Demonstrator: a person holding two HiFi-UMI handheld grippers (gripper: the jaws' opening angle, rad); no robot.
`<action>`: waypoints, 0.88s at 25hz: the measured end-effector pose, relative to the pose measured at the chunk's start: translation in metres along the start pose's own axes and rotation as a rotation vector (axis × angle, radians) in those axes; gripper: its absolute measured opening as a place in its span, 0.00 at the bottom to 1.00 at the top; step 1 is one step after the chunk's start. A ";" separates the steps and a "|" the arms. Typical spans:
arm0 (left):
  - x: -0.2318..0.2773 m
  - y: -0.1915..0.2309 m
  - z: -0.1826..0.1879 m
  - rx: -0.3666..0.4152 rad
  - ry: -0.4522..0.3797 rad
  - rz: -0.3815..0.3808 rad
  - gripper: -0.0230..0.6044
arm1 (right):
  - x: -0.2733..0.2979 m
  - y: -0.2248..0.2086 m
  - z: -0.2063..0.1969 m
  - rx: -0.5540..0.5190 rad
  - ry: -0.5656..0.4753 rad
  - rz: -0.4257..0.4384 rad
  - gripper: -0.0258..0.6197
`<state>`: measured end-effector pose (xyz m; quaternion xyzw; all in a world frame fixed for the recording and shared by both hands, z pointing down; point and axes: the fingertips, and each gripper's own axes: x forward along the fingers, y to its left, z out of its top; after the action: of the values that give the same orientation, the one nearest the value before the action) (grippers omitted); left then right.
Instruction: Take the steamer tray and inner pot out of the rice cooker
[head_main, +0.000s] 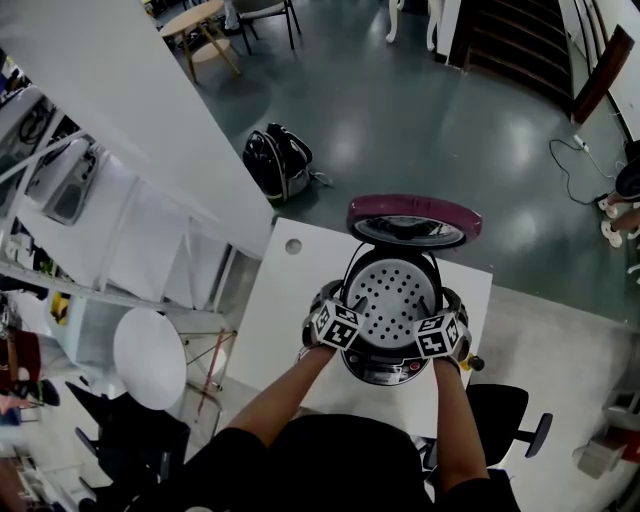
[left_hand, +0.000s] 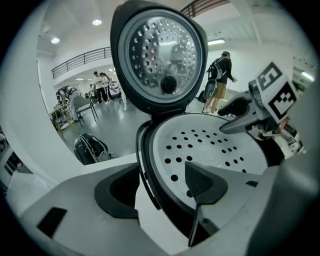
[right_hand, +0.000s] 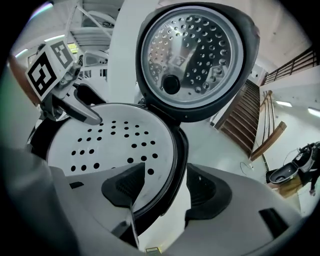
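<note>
The rice cooker (head_main: 385, 370) stands on the white tabletop (head_main: 285, 300), midway between its left and right edges. Its raised lid (head_main: 413, 216) reaches up over the far edge. The white perforated steamer tray (head_main: 392, 298) sits in the cooker's mouth. The left tool (left_hand: 157, 187) straddles the tray's left rim with its jaws apart, one pad over the tray and one outside the cooker. The right tool (right_hand: 167, 187) straddles the right rim in the same way, jaws also apart.

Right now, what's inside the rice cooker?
The rice cooker is filled by the white perforated steamer tray. Anything beneath, inner pot included, is covered; the holes show only dark.
</note>
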<state>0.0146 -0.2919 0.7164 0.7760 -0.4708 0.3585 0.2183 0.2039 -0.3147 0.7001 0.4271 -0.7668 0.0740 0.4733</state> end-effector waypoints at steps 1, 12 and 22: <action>0.001 0.001 -0.002 -0.004 0.007 0.008 0.47 | 0.003 0.001 -0.003 -0.014 0.013 -0.001 0.39; -0.006 0.006 0.008 0.202 0.025 0.133 0.47 | -0.002 0.006 -0.008 -0.161 0.063 -0.045 0.40; -0.021 -0.002 0.020 0.280 0.009 0.155 0.38 | -0.020 -0.001 -0.002 -0.120 0.045 -0.034 0.41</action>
<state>0.0171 -0.2924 0.6879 0.7586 -0.4735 0.4401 0.0820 0.2097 -0.3021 0.6853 0.4091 -0.7517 0.0292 0.5165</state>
